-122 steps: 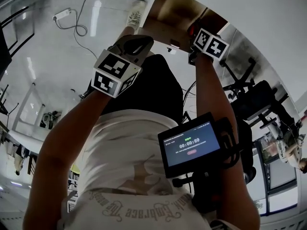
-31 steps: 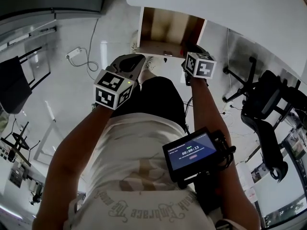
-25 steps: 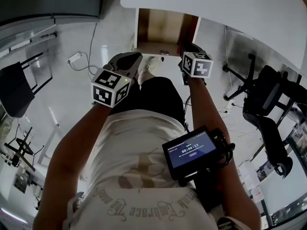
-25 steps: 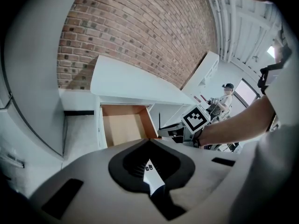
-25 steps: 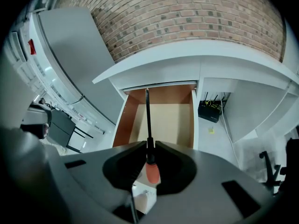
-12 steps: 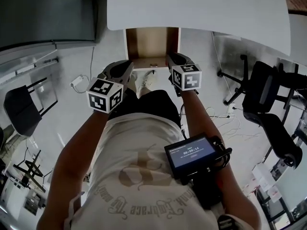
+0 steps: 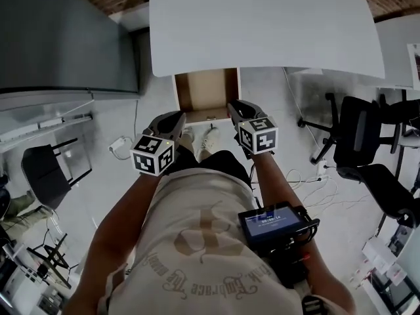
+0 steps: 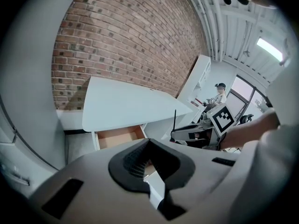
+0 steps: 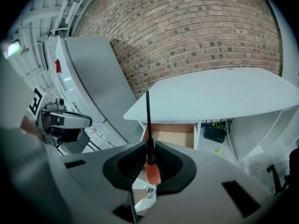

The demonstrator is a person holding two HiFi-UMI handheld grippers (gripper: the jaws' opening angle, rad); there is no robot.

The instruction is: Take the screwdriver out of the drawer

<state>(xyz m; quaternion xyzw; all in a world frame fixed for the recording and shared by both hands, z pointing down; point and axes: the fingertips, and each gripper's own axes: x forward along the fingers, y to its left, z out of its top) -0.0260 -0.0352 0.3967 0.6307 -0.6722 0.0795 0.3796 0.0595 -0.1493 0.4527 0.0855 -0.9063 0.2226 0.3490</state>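
The screwdriver point(image 9: 152, 171) has an orange handle and a thin black shaft that points up. My right gripper point(image 9: 149, 148) is shut on it near the top of the handle. In the head view that gripper point(image 7: 233, 105) hangs just in front of the open wooden drawer point(image 7: 203, 90), which shows nothing inside. My left gripper point(image 7: 178, 115) hovers to the left of it, off the drawer's left front corner. In the left gripper view its jaws point(image 8: 148, 146) show a narrow gap with nothing between them. The screwdriver's shaft point(image 8: 175, 120) stands up over the right gripper there.
The drawer sits under a white table point(image 7: 262, 25) against a brick wall. A grey cabinet point(image 7: 65, 38) stands to the left, black office chairs point(image 7: 357, 133) to the right and another chair point(image 7: 42, 169) at the left. A power strip point(image 7: 118, 146) lies on the floor.
Both grippers have risen from the drawer's front, the right one more, with the screwdriver still in it. The table top has come fully into the head view.
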